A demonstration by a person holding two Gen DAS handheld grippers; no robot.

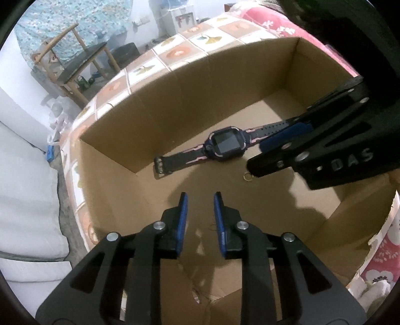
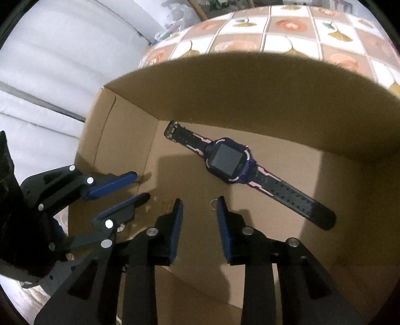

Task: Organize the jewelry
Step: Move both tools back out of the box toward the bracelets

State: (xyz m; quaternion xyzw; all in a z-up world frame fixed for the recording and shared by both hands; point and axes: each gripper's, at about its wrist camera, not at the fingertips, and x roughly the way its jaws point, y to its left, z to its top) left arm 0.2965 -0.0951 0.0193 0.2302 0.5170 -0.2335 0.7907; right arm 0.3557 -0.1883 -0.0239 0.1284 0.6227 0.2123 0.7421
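A dark smartwatch [image 1: 226,145] with a black and pink strap lies flat on the floor of an open cardboard box [image 1: 175,82]. It also shows in the right wrist view [image 2: 231,161]. A small gold ring [image 1: 248,176] lies on the box floor beside the right gripper's fingertips; it shows in the right wrist view [image 2: 214,203] next to the right finger. My left gripper [image 1: 200,197] is open and empty inside the box. My right gripper [image 2: 198,202] is open and empty, just above the box floor near the ring. The left gripper [image 2: 142,185] appears at the left of the right wrist view.
The box sits on a floral tiled cloth [image 1: 175,50] over a bed. A wooden chair [image 1: 75,60] stands on the floor beyond. White bedding [image 1: 25,175] lies to the left. A red flowered quilt [image 1: 270,20] lies at the back right.
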